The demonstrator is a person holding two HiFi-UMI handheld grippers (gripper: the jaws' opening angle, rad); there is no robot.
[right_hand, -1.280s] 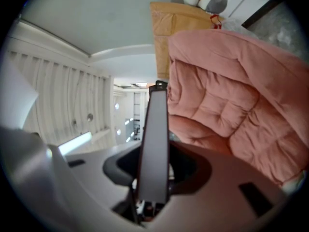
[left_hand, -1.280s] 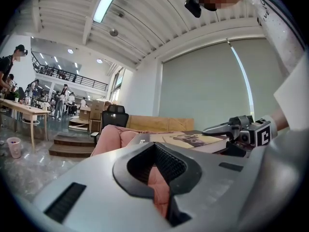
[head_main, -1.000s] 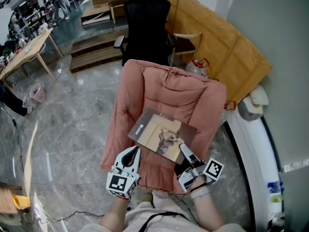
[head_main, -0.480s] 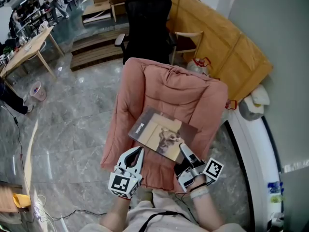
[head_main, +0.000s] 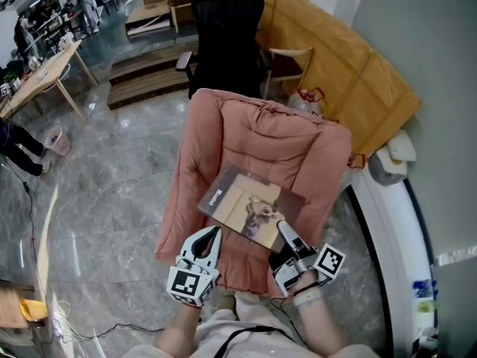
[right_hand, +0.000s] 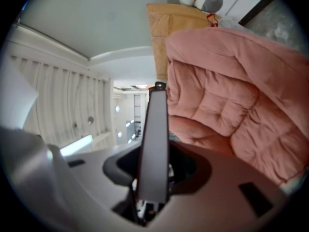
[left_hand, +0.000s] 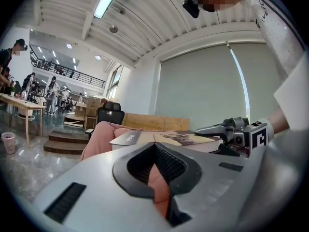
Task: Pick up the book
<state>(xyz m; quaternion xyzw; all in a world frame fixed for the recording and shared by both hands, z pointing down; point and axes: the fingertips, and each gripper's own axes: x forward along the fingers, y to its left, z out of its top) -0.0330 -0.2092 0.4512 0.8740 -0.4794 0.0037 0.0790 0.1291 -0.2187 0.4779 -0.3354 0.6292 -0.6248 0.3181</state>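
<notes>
Both grippers are out in front of the body, low and level, aimed at the pink armchair (head_main: 261, 136). The book (head_main: 250, 209) lies flat on the seat cushion, skewed, its cover up and one near corner turned toward the person.

On the right side, the right gripper (head_main: 284, 232) is on that near corner. The right gripper view shows the book's grey edge running straight up the middle of the jaws, deep between them. So this tool is rolled onto its side, one jaw above the cover and one below, closed onto the book across its thickness. The right wrist (head_main: 308, 298) sits tucked close behind it, the marker cube facing up and outward.

Over to the left: the left gripper (head_main: 211, 235) hovers at the front edge of the seat, just short of the book's left near edge and apart from it. Its jaws stand parted with nothing gripped. Only the pink cushion shows in the gap, and whether the tips brush the fabric I can't tell. The left forearm (head_main: 179, 333) reaches straight ahead.
</notes>
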